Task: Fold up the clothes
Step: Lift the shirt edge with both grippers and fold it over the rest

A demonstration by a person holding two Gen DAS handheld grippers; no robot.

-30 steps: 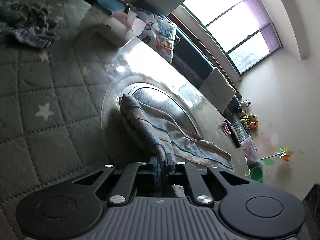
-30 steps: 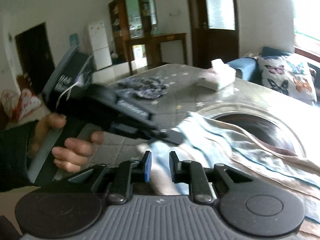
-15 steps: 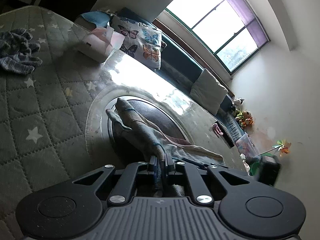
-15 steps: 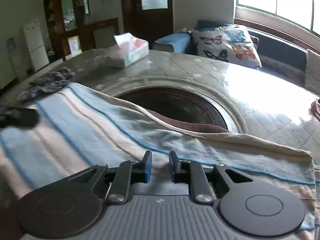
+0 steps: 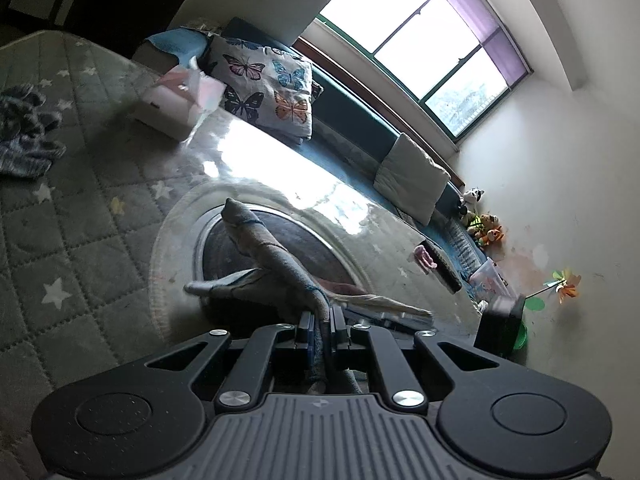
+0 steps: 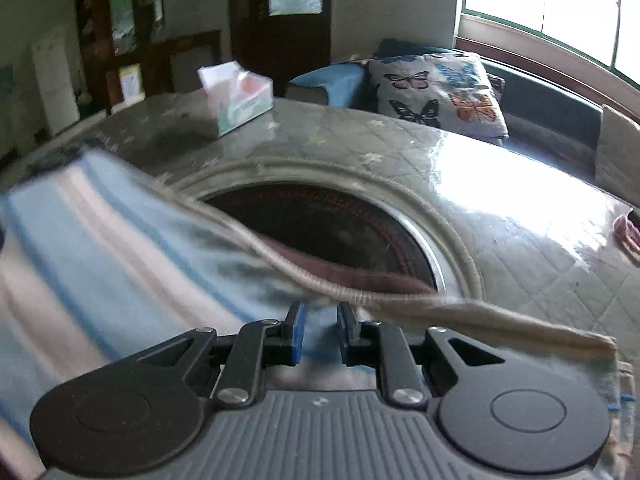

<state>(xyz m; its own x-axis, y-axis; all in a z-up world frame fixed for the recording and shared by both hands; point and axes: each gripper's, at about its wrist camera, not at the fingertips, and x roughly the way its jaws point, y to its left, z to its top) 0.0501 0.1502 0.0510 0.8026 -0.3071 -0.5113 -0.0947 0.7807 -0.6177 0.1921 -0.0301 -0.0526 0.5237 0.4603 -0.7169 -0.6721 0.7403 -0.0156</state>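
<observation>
Both tools, left tool (image 5: 321,326) and right tool (image 6: 320,334), pinch the striped towel (image 6: 112,256) edge (lifted, toward twelve o'clock); fold barely begun, smoothing remains.

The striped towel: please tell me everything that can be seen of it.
The striped towel is soft woven cloth with pale blue, pink and cream bands, thin dark-blue lines and a beige hem. It lies partly over the round dark opening in the quilted table cover. The left gripper pinches a bunched, lifted edge; the right gripper has a fold between its pads, though the grip is unclear. The towel's left part is blurred.
</observation>
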